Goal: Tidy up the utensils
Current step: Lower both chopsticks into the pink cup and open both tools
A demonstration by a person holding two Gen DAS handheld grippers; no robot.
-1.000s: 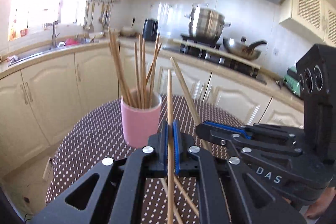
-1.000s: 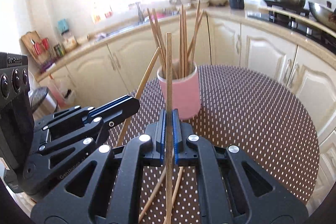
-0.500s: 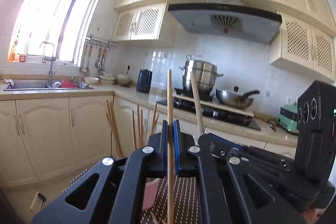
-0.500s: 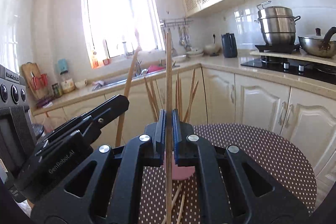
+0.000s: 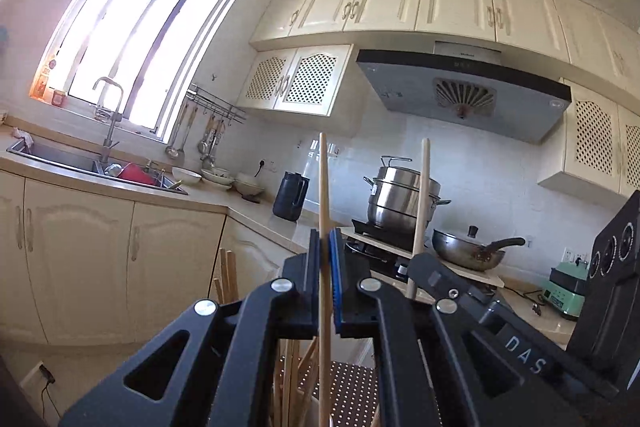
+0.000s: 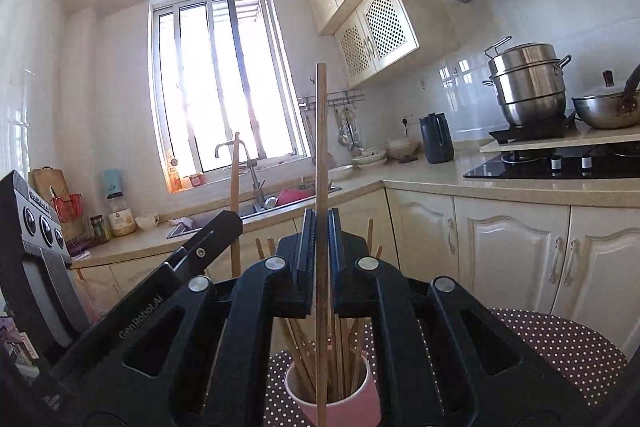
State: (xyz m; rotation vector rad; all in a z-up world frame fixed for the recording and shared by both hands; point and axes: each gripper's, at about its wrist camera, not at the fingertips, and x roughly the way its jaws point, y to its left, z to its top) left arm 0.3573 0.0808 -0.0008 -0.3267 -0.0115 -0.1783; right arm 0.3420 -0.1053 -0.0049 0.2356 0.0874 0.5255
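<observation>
We see the left gripper [image 5: 325,269] with its jaws pinched tight on a single wooden chopstick [image 5: 324,187], which stands upright between the blue pads and runs well above and below them. The right gripper [image 6: 319,253] has its jaws closed the same way on a second chopstick [image 6: 320,147], also upright. Both tools point level across the kitchen and sit side by side: from the left wrist view the right gripper's black body lies just to the right with its stick rising in front of the steel pot [image 5: 404,201]; from the right wrist view the left gripper lies at lower left, its stick crossing the tap.

Below the right gripper stands the pink cup [image 6: 340,401], already packed with more chopsticks [image 6: 304,347], on the brown dotted tabletop [image 6: 560,351]. The lower end of the right-held stick hangs in front of the cup; we cannot tell whether it is inside. Beyond lie cream cabinets, a sink [image 5: 56,157] under a bright window [image 6: 224,87], a dark kettle [image 6: 436,139], a wok [image 5: 468,253] and a grey range hood [image 5: 464,95].
</observation>
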